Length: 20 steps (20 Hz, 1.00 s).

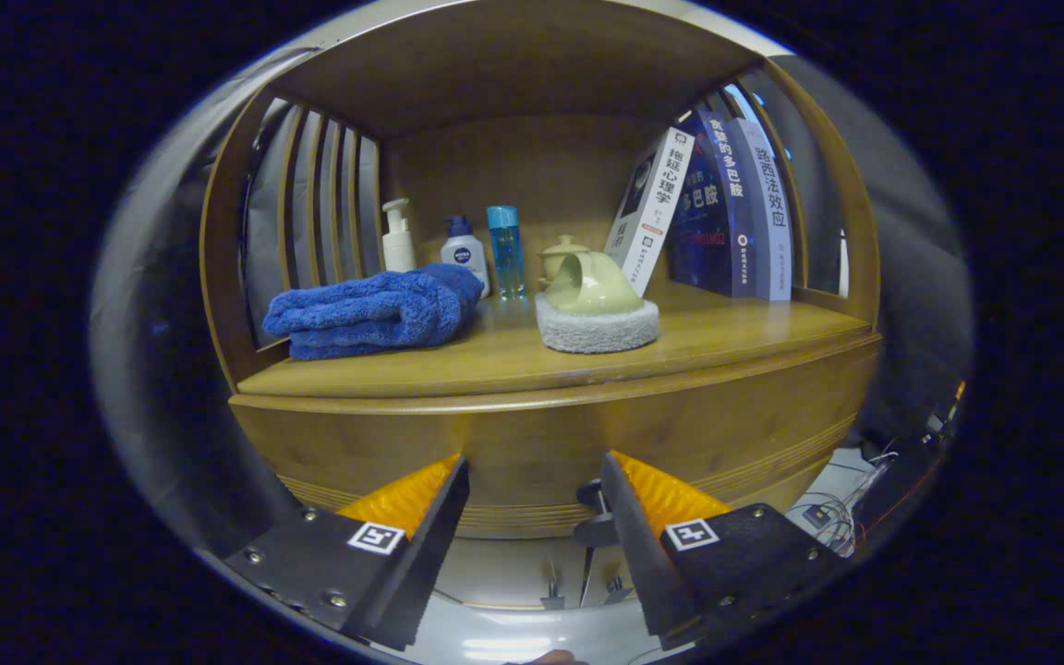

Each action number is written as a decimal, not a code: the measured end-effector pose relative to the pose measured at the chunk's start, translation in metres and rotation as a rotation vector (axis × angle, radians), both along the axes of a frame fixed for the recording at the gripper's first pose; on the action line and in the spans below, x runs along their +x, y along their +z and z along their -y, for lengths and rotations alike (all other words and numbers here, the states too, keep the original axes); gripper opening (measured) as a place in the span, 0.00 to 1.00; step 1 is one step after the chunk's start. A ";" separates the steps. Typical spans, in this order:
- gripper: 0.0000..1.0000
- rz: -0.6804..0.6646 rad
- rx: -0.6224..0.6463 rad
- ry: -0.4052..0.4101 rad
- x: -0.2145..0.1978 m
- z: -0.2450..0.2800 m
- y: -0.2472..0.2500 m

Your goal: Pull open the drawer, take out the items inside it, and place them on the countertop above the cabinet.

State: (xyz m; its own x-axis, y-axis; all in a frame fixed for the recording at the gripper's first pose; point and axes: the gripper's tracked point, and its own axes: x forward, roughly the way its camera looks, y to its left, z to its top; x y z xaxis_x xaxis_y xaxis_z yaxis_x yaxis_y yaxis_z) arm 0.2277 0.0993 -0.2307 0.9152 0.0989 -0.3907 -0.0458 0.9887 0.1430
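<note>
**Gripper spread wide at the drawer front, counter already dressed**

Gripper view: the gripper (532, 480) sits low and close to the wooden cabinet, its two fingers (421, 503) held well apart with nothing between them — released, gripping nothing. Both tips point at the drawer (532, 443), the curved wooden front just under the counter; it looks closed, and what lies inside is hidden. A small dark knob (593, 494) peeks out just beside the inner edge of the right finger, low on the drawer front.

Up above, the counter (735, 337) carries plenty. To the left lies a folded blue towel (370, 312). Behind it, against the back panel, stand a white pump bottle (397, 238), a white bottle with a blue cap (465, 249) and a clear blue bottle (505, 251), all near one another. In the middle, a pale green teapot (592, 286) lies tipped on its side on a round grey pad (597, 331), with a second pale green pot (558, 257) upright just behind it. On the right, a row of books (726, 208) leans against the slatted side, the white one (650, 211) tilting towards the teapot.

Below the cabinet, a pale floor and some cables (841, 517) show off to the right.
</note>
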 end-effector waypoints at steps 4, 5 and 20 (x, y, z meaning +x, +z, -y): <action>0.88 0.036 0.003 -0.009 -0.002 0.008 0.018; 0.88 0.048 0.007 -0.015 -0.002 0.011 0.024; 0.87 0.259 -0.162 -0.193 -0.081 0.120 0.190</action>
State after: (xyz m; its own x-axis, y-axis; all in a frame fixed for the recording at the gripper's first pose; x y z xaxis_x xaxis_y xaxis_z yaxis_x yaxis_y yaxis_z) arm 0.1466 -0.0203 -0.0409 0.9818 -0.1292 -0.1395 0.1293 0.9916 -0.0078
